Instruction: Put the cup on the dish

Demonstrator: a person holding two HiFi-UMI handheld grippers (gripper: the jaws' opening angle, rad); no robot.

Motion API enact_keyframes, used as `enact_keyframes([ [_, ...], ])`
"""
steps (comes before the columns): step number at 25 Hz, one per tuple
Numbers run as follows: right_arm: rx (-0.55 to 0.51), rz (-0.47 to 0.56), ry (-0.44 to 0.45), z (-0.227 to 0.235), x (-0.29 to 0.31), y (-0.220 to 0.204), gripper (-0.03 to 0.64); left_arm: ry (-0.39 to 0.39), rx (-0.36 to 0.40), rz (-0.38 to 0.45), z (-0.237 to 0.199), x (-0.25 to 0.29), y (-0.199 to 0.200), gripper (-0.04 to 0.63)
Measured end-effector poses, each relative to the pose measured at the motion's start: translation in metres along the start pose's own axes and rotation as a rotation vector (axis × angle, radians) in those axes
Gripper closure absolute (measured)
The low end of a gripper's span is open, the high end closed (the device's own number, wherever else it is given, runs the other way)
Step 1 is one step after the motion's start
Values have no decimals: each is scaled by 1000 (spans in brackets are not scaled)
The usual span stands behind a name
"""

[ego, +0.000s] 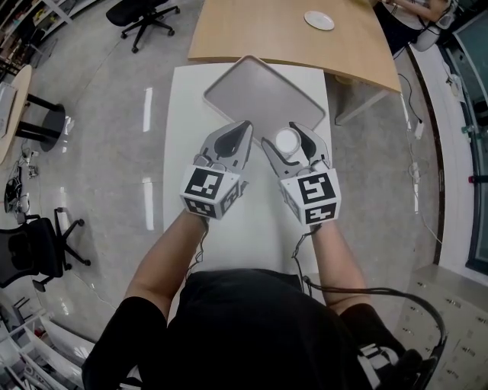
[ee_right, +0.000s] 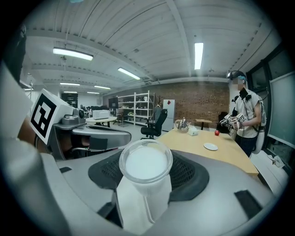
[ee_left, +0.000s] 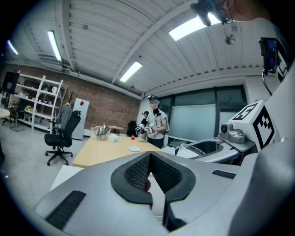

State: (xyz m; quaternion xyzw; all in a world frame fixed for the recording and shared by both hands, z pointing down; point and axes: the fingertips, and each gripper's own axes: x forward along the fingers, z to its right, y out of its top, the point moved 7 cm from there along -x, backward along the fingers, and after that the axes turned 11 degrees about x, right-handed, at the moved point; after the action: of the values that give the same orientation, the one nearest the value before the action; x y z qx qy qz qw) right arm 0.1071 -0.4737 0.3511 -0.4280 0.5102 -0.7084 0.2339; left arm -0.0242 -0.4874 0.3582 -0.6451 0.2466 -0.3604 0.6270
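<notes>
Both handheld grippers sit side by side over my narrow white table, each ending in a cube with black square markers. My left gripper has its two dark ribbed jaws pressed together, and its own view shows nothing clamped between them. My right gripper has its jaws closed on a small, translucent white plastic cup. The right gripper view shows the cup upright, its round clear rim open to the ceiling and its body wedged between the black pads.

From the head view, the cup hangs in the gripper just at the near edge of a flat, light grey rectangular tray, which lies turned cornerwise at the far end of the white table. Beyond that table stands a light wooden table. On it lies a small round white dish, well apart from the cup. A black office chair stands on the grey floor to the left. In the right gripper view, another person stands beside the wooden table.
</notes>
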Motion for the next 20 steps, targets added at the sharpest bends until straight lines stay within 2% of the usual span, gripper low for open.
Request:
enact_keyframes([
  [3, 2, -3, -4, 7, 13, -5, 371, 0, -29, 0, -6, 12, -6, 597],
  [20, 16, -50, -36, 44, 76, -30, 371, -9, -65, -38, -35, 68, -43, 597],
])
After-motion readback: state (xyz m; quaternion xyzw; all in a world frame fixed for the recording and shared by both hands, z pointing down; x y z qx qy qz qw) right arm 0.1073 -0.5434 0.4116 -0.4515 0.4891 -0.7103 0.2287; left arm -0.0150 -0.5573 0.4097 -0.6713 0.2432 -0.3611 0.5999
